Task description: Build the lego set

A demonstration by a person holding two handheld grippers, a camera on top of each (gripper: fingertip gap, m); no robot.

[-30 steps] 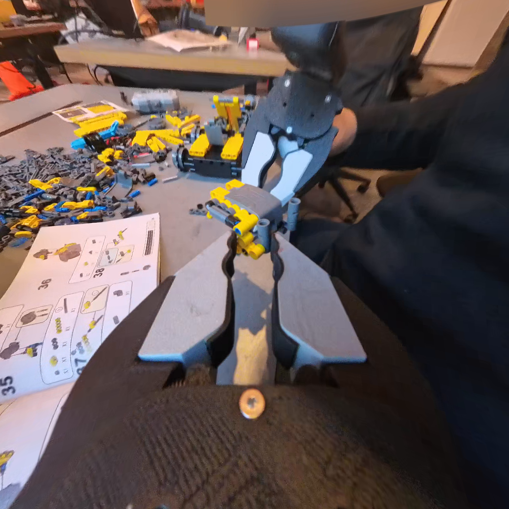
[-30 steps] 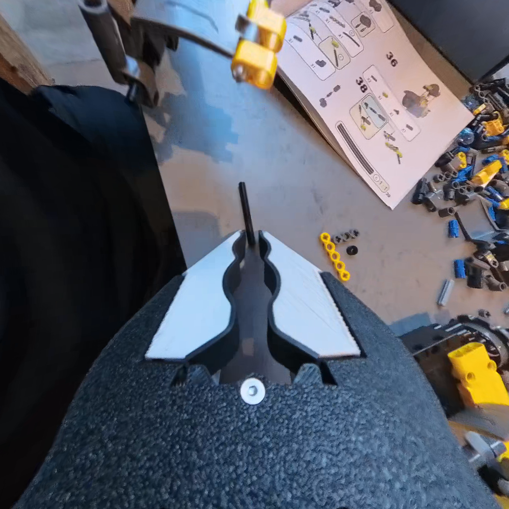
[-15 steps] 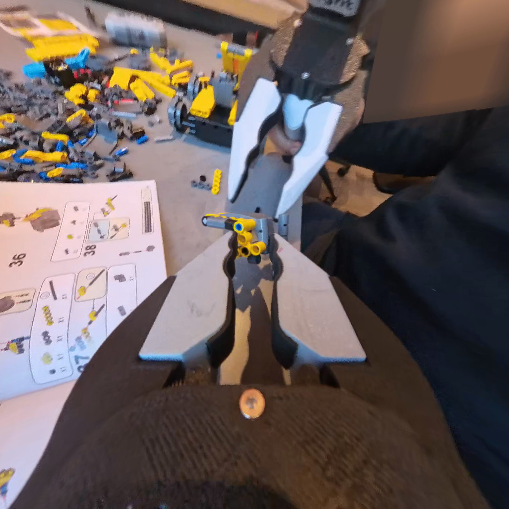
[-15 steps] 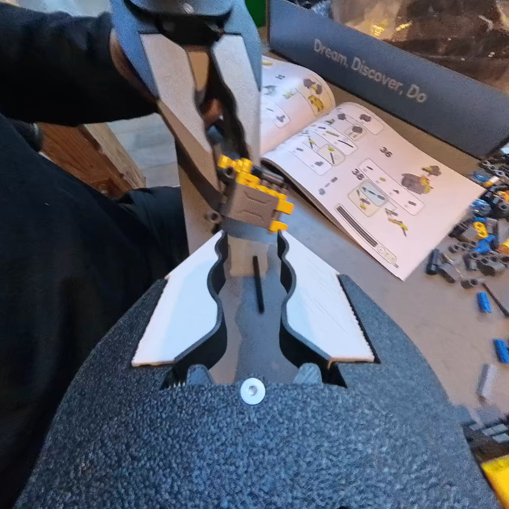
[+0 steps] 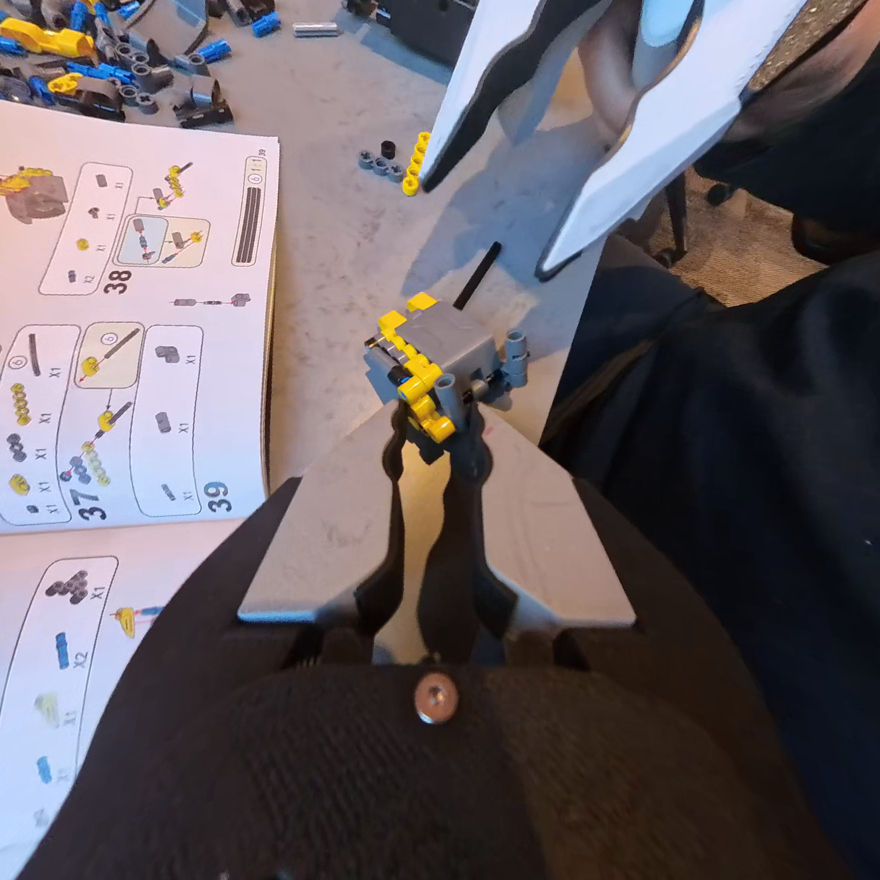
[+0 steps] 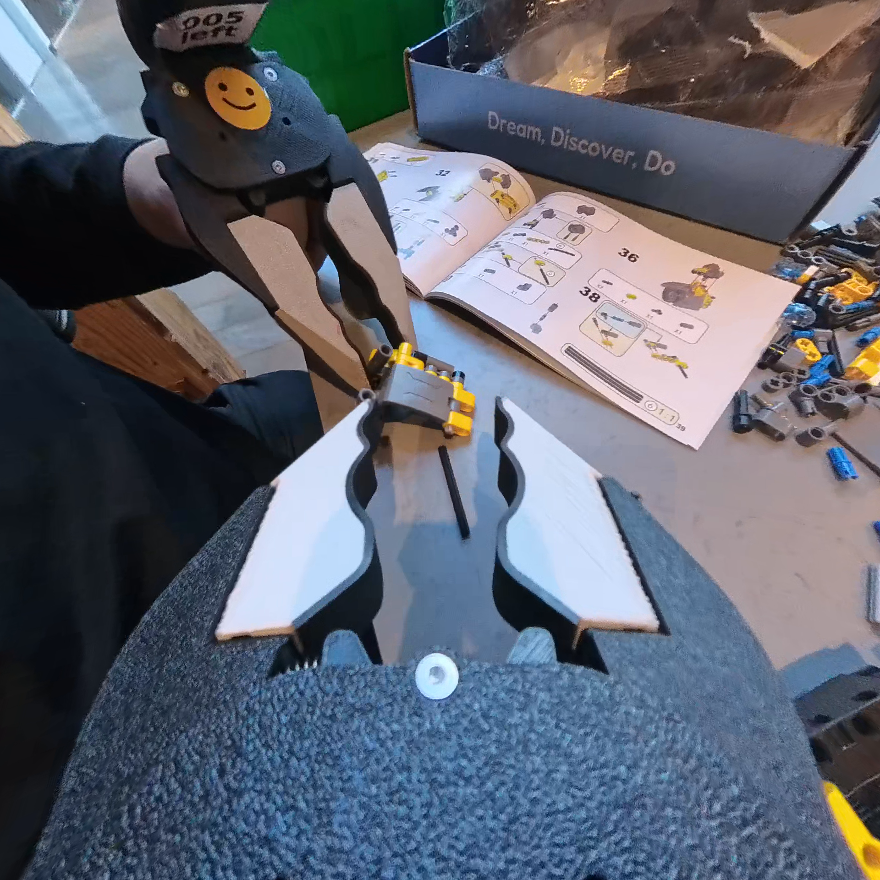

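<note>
Yellow-and-grey brick sub-assembly pinched in the left gripper, at twelve o'clock of its fingers. Right gripper gapes empty over the black axle lying on the table. Looks light, rigid, snap-apart; best gripped across the grey block.

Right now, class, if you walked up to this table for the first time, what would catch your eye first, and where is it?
First, the small grey and yellow brick assembly, pinched at the tips of the left gripper near the table's edge. Just beyond it a thin black axle lies loose on the table, between the spread fingers of the open right gripper. To the side, an open instruction booklet lies beside a scatter of loose pieces.
</note>
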